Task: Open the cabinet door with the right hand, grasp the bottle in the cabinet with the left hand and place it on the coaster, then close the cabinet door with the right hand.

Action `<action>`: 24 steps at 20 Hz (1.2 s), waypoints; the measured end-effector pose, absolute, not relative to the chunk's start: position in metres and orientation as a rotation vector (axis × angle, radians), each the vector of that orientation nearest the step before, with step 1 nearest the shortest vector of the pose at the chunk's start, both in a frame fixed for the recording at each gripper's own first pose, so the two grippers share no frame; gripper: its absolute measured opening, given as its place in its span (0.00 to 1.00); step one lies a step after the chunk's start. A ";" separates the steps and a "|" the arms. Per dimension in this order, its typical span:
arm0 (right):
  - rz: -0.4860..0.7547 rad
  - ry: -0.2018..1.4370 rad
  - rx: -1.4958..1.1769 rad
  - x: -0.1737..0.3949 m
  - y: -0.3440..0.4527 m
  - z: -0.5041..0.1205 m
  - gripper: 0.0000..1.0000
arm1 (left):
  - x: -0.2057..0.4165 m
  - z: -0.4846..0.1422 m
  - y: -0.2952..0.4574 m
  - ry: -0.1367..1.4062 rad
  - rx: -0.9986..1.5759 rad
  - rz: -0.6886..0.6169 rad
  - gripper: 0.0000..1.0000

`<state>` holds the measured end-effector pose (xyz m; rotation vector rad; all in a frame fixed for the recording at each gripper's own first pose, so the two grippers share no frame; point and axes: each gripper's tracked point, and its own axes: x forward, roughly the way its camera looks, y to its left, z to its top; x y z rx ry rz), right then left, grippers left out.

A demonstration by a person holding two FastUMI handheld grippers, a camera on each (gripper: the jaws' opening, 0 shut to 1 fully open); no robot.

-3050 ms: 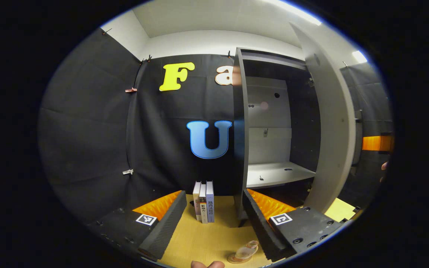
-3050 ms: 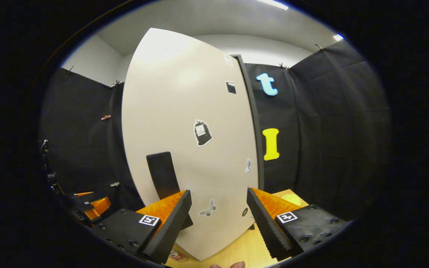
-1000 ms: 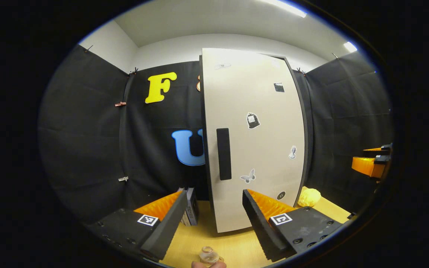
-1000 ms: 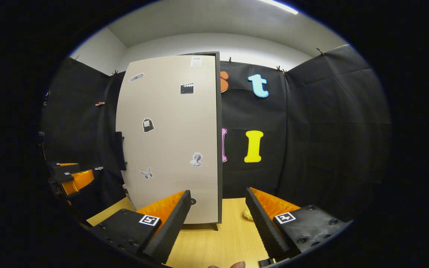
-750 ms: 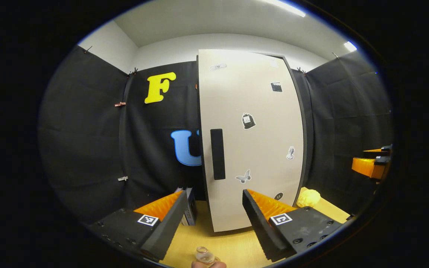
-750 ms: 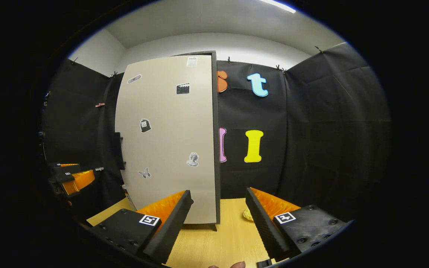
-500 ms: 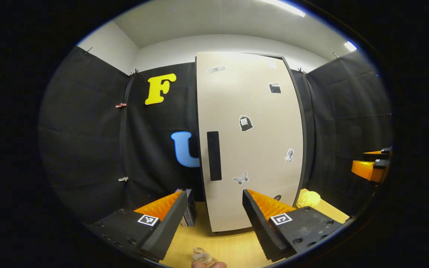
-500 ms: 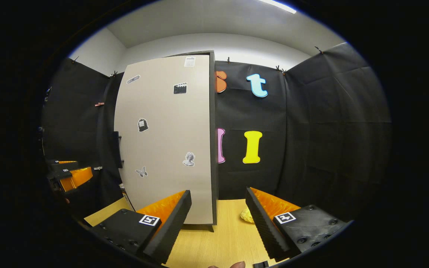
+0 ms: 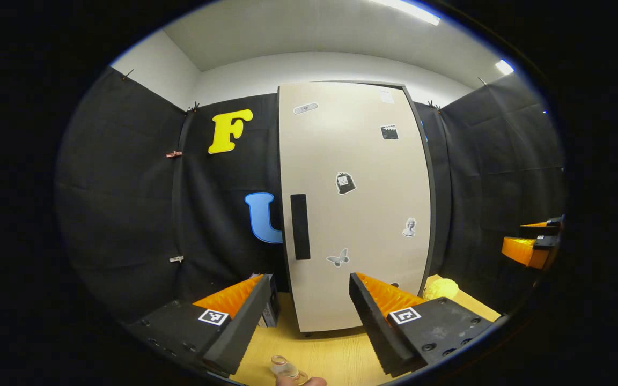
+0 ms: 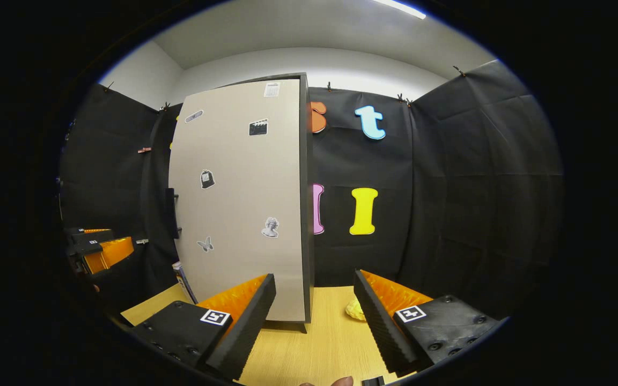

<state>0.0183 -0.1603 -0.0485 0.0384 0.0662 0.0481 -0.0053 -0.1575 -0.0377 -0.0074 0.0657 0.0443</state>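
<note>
The tall cabinet's beige door (image 9: pixel 357 203) is closed, with a dark handle (image 9: pixel 299 227) on its left side and several stickers on its face. In the right gripper view the same cabinet door (image 10: pixel 244 203) stands at centre left. A small clear bottle (image 9: pixel 283 368) stands upright on the wooden table at the bottom of the left gripper view, below my left gripper (image 9: pixel 303 313), which is open and empty. My right gripper (image 10: pixel 314 316) is open too, with nothing between its fingers, back from the cabinet. The coaster under the bottle is barely visible.
Books (image 9: pixel 271 305) stand on the table (image 9: pixel 330 354) left of the cabinet. A yellow crumpled lump (image 9: pixel 440 288) lies to the cabinet's right, also seen as the yellow lump (image 10: pixel 354 309). The other gripper shows at the right edge (image 9: pixel 529 246) and at the left edge (image 10: pixel 100 249).
The cabinet door has swung shut since three seconds ago. Both grippers have drawn back from it, and the bottle now stands upright below my left gripper.
</note>
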 end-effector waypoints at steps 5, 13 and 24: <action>0.018 0.064 0.035 0.016 -0.170 -0.048 0.96 | -0.007 -0.035 -0.163 0.059 -0.009 0.033 0.93; -0.040 0.046 0.013 0.015 -0.189 -0.043 0.96 | -0.009 -0.035 -0.168 0.058 -0.012 0.027 0.93; -0.051 0.044 0.011 0.015 -0.196 -0.045 0.96 | -0.007 -0.032 -0.176 0.056 -0.002 0.024 0.93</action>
